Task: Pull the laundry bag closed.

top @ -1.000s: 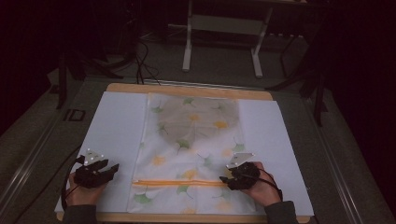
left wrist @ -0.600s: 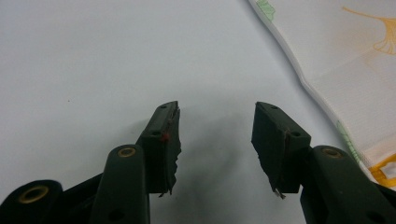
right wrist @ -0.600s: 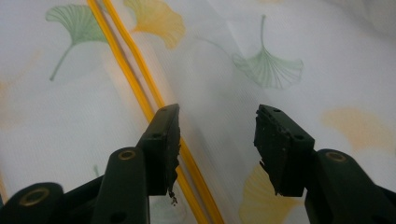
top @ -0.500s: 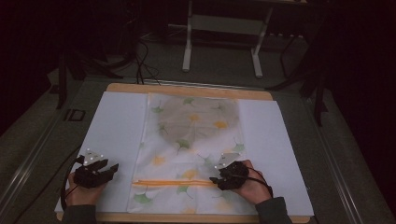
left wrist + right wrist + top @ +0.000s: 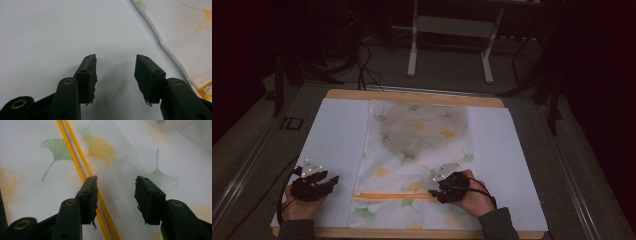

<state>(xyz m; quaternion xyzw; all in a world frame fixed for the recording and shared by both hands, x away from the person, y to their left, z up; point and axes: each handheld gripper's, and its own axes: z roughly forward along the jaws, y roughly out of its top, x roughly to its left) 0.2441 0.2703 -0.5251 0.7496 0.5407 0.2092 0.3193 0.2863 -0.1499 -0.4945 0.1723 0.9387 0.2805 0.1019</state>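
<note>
High view: a big white sheet (image 5: pixel 334 145) covers the table (image 5: pixel 412 95), and my cloth (image 5: pixel 417 165) with leaf prints lies flat in the middle of the frame. Two orange stripes (image 5: pixel 394 196) run across its lower part. My right claw (image 5: pixel 438 192) sits on the cloth by the stripes at lower middle, jaws wide but just closing a bit, nothing in them. My left claw (image 5: pixel 332 181) rests at lower left on the sheet, open and empty. If I pinch too deep, I think I could grab the sheet too. I see no boxes or bowls.
</note>
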